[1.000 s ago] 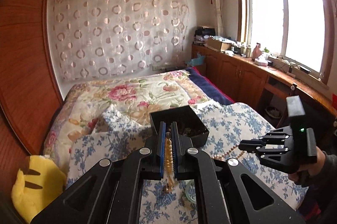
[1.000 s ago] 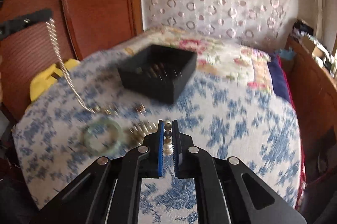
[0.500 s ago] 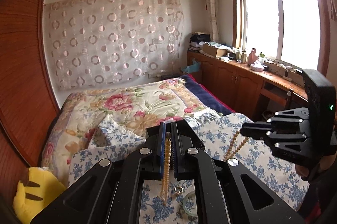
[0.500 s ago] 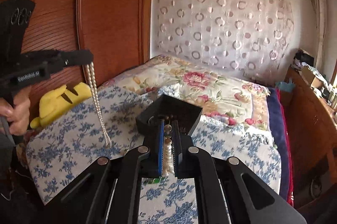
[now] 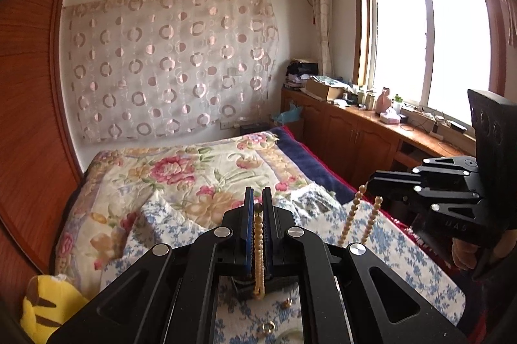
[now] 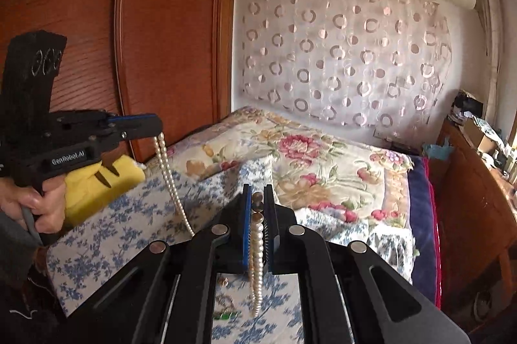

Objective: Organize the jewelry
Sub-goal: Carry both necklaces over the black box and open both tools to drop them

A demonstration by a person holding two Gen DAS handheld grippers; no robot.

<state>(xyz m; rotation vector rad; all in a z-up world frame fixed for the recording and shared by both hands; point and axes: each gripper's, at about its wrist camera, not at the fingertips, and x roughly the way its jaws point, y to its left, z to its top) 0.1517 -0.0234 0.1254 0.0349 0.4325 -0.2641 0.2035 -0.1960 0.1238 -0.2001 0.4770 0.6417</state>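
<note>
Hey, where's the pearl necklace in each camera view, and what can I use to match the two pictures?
Left wrist view: the pearl necklace hangs at bottom centre in the left gripper; two more strands drop from the right gripper at right.
Right wrist view: the necklace hangs at bottom centre in the right gripper and at left under the left gripper.
Shared landmark: the circle-patterned curtain.

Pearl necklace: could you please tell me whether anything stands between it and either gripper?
Nothing visible does: the left gripper and the right gripper are each shut directly on the pearl necklace, which hangs over the blue floral cloth.
</note>
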